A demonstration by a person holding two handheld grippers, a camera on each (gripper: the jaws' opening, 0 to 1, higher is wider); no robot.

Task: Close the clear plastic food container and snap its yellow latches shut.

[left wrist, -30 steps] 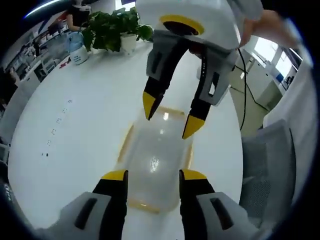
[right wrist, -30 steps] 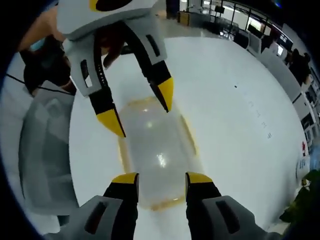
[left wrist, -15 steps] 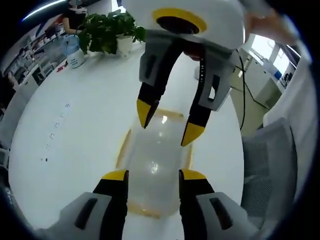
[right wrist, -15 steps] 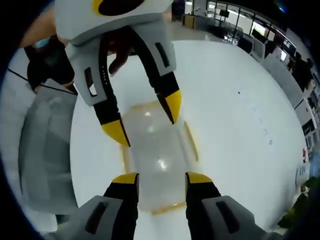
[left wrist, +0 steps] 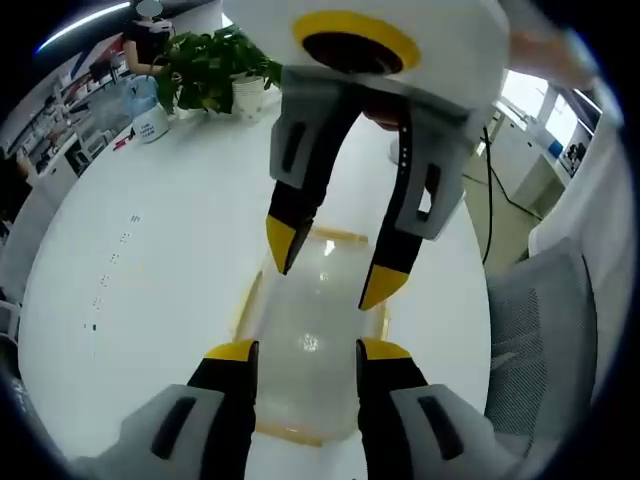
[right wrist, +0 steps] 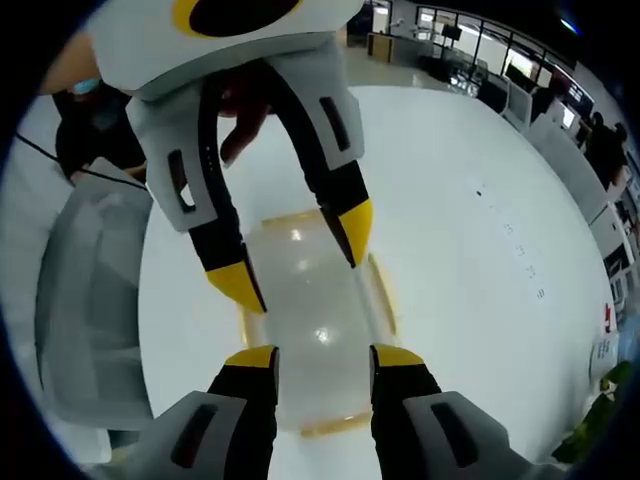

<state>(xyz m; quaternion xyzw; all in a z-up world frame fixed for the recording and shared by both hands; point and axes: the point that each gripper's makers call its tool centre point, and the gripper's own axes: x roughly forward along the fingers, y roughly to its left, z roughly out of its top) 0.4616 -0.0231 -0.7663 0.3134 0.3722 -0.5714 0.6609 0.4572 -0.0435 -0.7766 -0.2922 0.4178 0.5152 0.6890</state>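
Observation:
A clear plastic food container [left wrist: 312, 325] with its lid on top lies flat on the white table [left wrist: 150, 260]. Yellow latches [left wrist: 246, 296] run along its edges. My left gripper [left wrist: 308, 352] is open and hovers over the container's near end. Opposite it, my right gripper [left wrist: 332, 263] reaches down from above, also open, its yellow tips over the far end. In the right gripper view the same container [right wrist: 305, 300] lies between my right gripper [right wrist: 324, 358] and the left gripper [right wrist: 297, 256]. Neither gripper holds anything.
A potted plant [left wrist: 215, 65] and a blue-and-white jug [left wrist: 150, 100] stand at the table's far edge. A grey mesh chair [left wrist: 540, 340] sits beside the table, seen also as the chair [right wrist: 85, 300]. A black cable [left wrist: 488, 200] hangs near it. A hand [right wrist: 245, 105] grips the left gripper.
The two grippers have drawn closer together over the container, each looming larger in the other's view. Both stay open. The container has not moved.

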